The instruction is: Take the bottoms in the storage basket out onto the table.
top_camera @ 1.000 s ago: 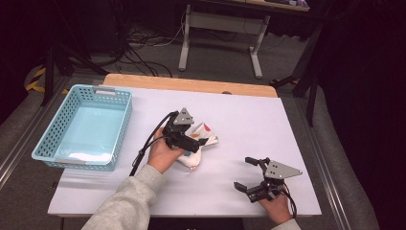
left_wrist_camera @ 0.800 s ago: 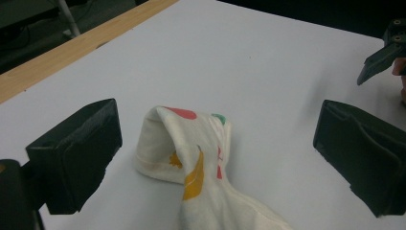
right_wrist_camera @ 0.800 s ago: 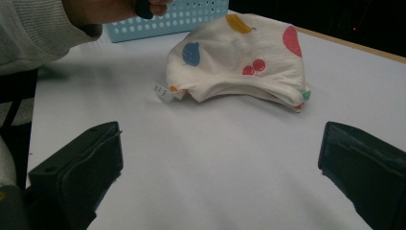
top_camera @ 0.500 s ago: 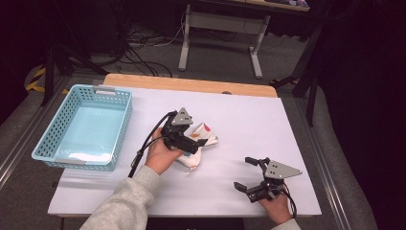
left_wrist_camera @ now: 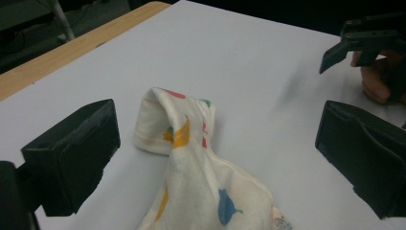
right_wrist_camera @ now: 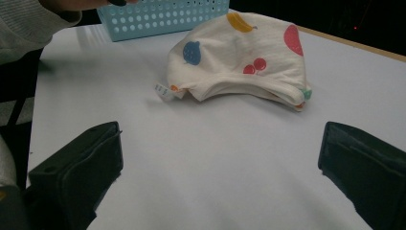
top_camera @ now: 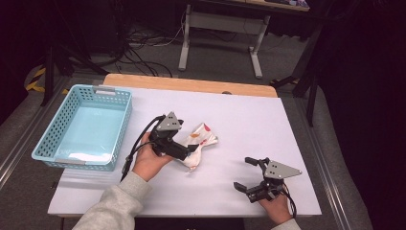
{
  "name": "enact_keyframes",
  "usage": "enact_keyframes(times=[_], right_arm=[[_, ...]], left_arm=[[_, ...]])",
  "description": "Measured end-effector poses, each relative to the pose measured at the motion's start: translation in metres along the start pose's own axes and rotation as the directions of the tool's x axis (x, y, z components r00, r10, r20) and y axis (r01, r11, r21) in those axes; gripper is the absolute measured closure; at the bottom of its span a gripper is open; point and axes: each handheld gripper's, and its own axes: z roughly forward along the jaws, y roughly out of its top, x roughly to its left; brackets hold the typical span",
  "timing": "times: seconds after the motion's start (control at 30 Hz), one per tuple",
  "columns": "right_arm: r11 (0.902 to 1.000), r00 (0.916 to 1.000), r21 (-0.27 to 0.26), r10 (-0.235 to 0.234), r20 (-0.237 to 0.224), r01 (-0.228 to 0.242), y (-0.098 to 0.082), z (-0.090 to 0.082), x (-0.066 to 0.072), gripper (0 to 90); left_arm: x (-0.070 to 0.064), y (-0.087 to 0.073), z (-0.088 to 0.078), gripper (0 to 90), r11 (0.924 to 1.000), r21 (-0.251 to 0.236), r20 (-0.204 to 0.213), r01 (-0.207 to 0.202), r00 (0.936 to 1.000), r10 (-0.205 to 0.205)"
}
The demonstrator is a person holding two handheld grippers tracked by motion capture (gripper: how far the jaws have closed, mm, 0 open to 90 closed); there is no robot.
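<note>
- Counter (top_camera: pixel 249 120) — white, with a light-blue basket (top_camera: pixel 84 127) at its left edge.
- Printed cloth (top_camera: pixel 198 143) lies crumpled mid-counter, between the left gripper's (top_camera: pixel 184 152) released jaws.
- Right gripper (top_camera: pixel 248 175) — jaws spread wide, holding nothing, well apart from the cloth.

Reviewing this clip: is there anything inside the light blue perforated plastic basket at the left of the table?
The light blue perforated plastic basket looks empty: the high view shows only its smooth pale floor. The strip just behind its near wall is covered by that wall, so something flat there cannot be ruled out.
</note>
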Motion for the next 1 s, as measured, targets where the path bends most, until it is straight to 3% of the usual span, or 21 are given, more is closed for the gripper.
enact_keyframes(times=[0.43,0.77,1.0], right_arm=[[1.0000,1.0000,0.001,0.001,0.001,-0.001,0.000,0.000,0.000,1.9],[1.0000,1.0000,0.005,-0.007,-0.002,0.007,0.000,0.001,0.001,1.9],[1.0000,1.0000,0.005,-0.008,-0.003,0.008,0.000,0.001,0.001,2.0]], left_arm=[[-0.005,-0.021,-0.024,2.2,0.9998,-0.018,0.006,0.008,1.0000,-0.008],[-0.005,-0.053,-0.037,1.8,0.9975,-0.048,0.008,0.051,0.9987,-0.051],[-0.008,-0.072,-0.039,1.3,0.9969,-0.058,0.016,0.054,0.9985,-0.053]])
